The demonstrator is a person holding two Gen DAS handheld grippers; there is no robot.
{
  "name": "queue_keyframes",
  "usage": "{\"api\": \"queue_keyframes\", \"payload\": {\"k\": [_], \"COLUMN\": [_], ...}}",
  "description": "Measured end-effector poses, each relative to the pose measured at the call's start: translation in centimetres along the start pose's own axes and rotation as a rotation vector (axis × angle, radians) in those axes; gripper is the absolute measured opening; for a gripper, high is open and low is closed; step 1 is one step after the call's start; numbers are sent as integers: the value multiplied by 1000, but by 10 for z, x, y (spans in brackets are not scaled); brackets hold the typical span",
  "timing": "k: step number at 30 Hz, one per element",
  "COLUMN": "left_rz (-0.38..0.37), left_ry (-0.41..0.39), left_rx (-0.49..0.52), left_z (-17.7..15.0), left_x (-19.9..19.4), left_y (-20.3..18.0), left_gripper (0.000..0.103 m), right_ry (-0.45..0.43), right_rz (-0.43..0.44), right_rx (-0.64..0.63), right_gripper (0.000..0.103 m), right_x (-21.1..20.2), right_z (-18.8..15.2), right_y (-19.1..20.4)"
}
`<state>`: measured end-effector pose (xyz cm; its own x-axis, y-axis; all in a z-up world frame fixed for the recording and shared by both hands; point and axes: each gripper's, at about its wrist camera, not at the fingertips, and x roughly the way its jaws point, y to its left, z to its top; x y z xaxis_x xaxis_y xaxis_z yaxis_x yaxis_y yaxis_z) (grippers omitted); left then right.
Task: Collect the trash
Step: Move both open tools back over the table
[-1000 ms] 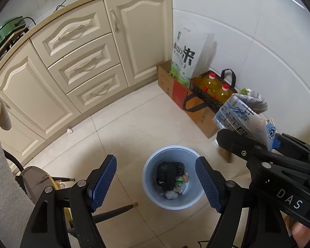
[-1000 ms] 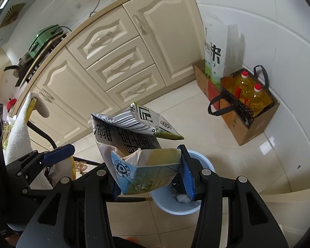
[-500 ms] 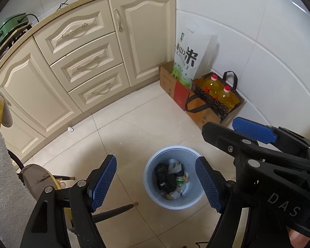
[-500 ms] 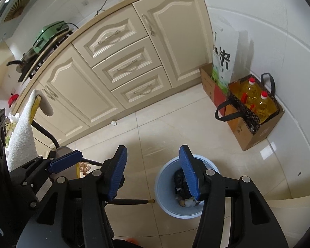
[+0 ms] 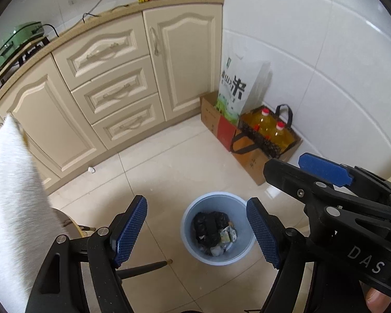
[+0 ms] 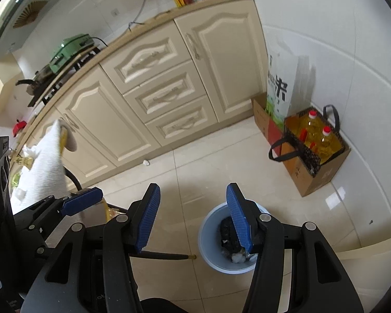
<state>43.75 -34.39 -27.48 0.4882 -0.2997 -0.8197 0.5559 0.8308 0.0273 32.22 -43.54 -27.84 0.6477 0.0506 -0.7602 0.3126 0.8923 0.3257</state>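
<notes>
Trash is lying in the blue bin (image 5: 219,228) on the floor, below both grippers. The left gripper (image 5: 196,230) and right gripper (image 6: 193,219) are hanging wide and empty (a white scrap (image 6: 146,162) is waiting by the cabinets).

Carton gone from right gripper (image 6: 193,217), jaws opened.

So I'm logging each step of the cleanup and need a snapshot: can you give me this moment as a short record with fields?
place: kitchen floor by cream cabinets
bin: blue, round, on the tiles, holds black bag and scraps
left claw: open, empty, above the bin
right claw: open, empty
loose trash: small white scrap at the cabinet base
nearby: oil bottles in a bag by the wall
</notes>
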Motion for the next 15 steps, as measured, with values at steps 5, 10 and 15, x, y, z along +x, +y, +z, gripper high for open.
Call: {"api": "queue_keyframes", "payload": {"k": [5,10,15], "left_rz": [2,44,104], "left_ry": [-72,-155,-248], "left_rx": [-20,-58,-100], "left_z": [-13,-38,-78], "left_x": [-52,-119,-188], "left_y": [10,34,72], "left_gripper": [75,78,82], "right_ry": [-58,-132,-220], "right_rz": [15,42,86], "right_rx": [-41,-103,-183], "right_gripper": [60,65,78], "right_x": [-35,-72,-104], "right_z": [3,7,9], "right_y": [29,73,134]}}
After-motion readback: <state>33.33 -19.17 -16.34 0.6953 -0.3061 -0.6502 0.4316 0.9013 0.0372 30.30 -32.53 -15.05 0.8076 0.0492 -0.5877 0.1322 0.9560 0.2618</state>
